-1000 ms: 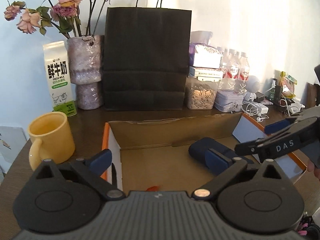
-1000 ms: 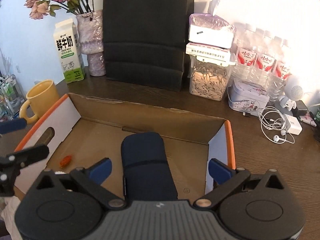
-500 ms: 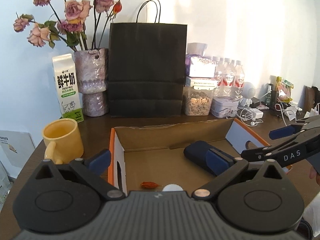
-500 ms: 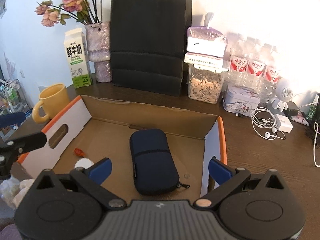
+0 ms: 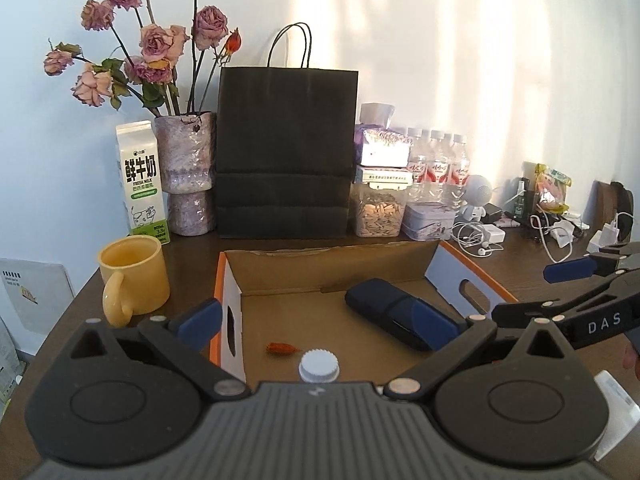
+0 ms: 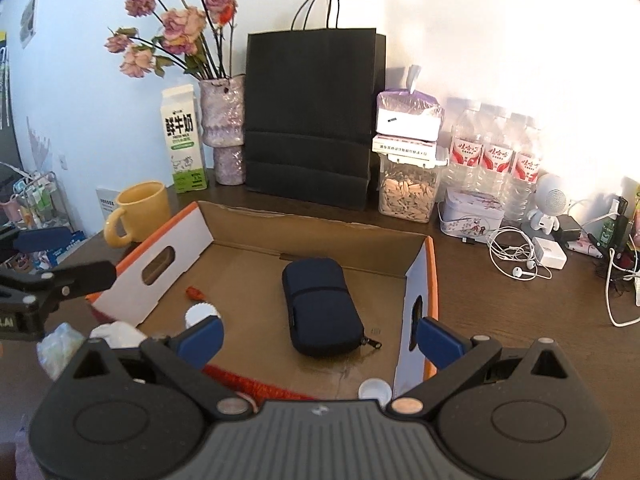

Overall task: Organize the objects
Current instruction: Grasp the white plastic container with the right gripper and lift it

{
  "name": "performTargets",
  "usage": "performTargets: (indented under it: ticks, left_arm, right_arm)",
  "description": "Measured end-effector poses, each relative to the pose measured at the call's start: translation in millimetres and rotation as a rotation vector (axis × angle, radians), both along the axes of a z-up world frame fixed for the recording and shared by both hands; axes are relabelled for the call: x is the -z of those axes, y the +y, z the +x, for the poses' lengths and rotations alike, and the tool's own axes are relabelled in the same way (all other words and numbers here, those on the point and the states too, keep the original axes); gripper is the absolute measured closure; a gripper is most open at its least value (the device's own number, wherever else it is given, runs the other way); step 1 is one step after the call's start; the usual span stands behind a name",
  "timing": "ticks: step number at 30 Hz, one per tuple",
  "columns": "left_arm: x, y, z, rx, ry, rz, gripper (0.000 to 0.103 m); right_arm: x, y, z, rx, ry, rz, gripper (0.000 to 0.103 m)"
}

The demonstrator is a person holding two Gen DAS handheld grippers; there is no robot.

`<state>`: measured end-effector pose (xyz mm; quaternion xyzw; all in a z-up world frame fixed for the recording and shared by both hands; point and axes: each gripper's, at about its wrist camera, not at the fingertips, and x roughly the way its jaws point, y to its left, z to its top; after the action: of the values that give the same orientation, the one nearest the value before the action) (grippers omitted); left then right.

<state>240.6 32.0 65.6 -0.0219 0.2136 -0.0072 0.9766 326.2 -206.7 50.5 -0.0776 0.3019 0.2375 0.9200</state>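
Hovering over the near edge of an open cardboard box (image 5: 332, 276), with the left gripper (image 5: 316, 322) spread wide and holding nothing, fingertips straddling the box's left wall. Hanging at the right likewise, the right gripper (image 6: 320, 334) gaping wide and empty, one fingertip inside the box and the other outside its right wall (image 6: 416, 280). Lying flat on the box floor, right of centre and apart from both grippers: a dark blue zippered case (image 6: 322, 306), its zipper pull pointing toward the near right corner. Resting left of the case on the same floor, a small red scrap (image 6: 195, 292), and just nearer than it a white ribbed cap (image 6: 200, 314). Showing at the near rim in the right wrist view, a red knitted-looking strip (image 6: 248, 384) and a second pale cap (image 6: 374, 392); hard telling whether these are sitting inside the box. Standing on the dark wooden table (image 6: 500, 320) left of the box, a yellow mug (image 5: 134, 280); behind it a milk carton (image 5: 142, 182), a vase of faded roses (image 5: 188, 172), a black paper bag (image 5: 286, 152), a jar of seeds (image 5: 378, 212), water bottles (image 6: 496, 156) and tangled white earphones (image 6: 514, 254).
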Motion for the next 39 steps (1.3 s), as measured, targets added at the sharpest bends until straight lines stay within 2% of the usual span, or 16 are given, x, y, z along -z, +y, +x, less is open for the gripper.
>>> performTargets:
  ticks: [7, 16, 21, 28, 39]
  left_arm:
    - [5.2, 0.5, -49.2, 0.018, -0.04, -0.009, 0.0]
    - [45.2, 12.0, -96.6, -0.003, 0.033, -0.019, 0.0]
    - [59.4, 20.7, -110.8, -0.025, 0.06, -0.048, 0.0]
    - [66.1, 18.4, -110.1, -0.04, 0.085, -0.054, 0.0]
    - [69.7, 4.5, -104.6, -0.026, 0.11, -0.026, 0.0]
  right_arm:
    - [5.4, -26.3, -45.7, -0.009, -0.062, 0.028, 0.0]
    - [42.2, -64.4, -114.7, 0.038, -0.136, -0.027, 0.0]
    - [59.2, -89.8, -138.8, 0.108, -0.133, 0.001, 0.0]
    - [80.8, -119.9, -141.1, 0.187, -0.092, 0.02, 0.0]
    - [105.6, -133.5, -118.4, 0.258, -0.028, 0.04, 0.0]
